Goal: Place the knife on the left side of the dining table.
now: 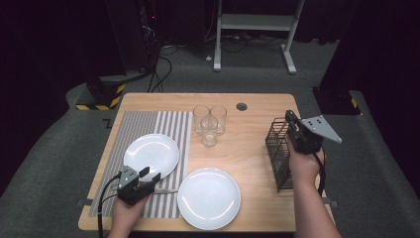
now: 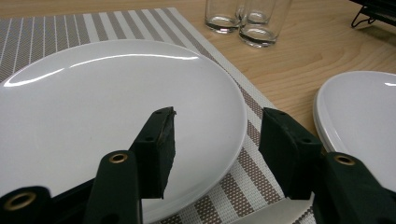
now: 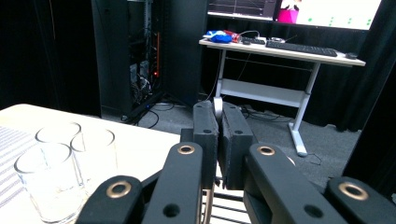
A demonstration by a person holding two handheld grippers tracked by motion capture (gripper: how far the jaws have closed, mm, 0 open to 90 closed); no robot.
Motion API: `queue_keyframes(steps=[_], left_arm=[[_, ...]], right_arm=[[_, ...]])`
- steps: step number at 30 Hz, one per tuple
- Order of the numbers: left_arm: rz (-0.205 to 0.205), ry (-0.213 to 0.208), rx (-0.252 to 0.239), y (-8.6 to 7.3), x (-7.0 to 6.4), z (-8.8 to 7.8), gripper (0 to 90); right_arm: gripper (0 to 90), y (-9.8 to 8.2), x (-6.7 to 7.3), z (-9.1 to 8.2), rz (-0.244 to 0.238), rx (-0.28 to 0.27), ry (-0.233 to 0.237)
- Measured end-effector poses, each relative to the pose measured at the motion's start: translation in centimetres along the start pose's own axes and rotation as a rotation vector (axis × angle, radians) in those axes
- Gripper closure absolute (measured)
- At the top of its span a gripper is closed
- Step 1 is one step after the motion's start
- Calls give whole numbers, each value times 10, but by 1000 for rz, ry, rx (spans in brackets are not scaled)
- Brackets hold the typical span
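My left gripper [image 1: 150, 174] [image 2: 219, 114] is open low over the near rim of a white plate [image 1: 151, 151] [image 2: 93, 93] that lies on a striped placemat [image 1: 143, 124] [image 2: 46, 28]. Nothing is pinched between its pads. A knife [image 1: 166, 191] [image 2: 275, 213] lies on the mat just under that gripper. A second white plate [image 1: 209, 198] [image 2: 359, 112] sits on the bare wood to the right. My right gripper [image 1: 288, 115] [image 3: 219, 109] is shut at the top far edge of a black wire rack [image 1: 277, 153] [image 3: 212, 205], with a thin wire of the rack running up between its pads.
Three clear glasses [image 1: 209, 121] [image 2: 247, 23] [image 3: 56, 172] stand together at the middle back of the table. A round cable hole [image 1: 241, 106] is behind them. Beyond the table are a white desk frame [image 1: 257, 22] and dark equipment with cables on the floor.
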State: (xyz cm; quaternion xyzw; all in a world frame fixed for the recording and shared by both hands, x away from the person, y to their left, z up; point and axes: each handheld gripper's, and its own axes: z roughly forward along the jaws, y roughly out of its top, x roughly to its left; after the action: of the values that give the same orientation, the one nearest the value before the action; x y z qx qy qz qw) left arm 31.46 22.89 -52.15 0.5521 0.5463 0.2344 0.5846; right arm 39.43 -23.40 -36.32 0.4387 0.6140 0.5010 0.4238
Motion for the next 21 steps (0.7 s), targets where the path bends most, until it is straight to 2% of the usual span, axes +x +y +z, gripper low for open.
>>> queue_keyframes(steps=[9,13,21], left_arm=[[12,15,-13,0,0,-5,456],[3,21,-20,1,1,-4,456],[6,16,-17,1,1,-5,456]], right_arm=[[867,4,-2,-5,0,-26,2],[867,6,-1,-6,-4,-36,7],[867,12,0,-8,-1,-53,3]])
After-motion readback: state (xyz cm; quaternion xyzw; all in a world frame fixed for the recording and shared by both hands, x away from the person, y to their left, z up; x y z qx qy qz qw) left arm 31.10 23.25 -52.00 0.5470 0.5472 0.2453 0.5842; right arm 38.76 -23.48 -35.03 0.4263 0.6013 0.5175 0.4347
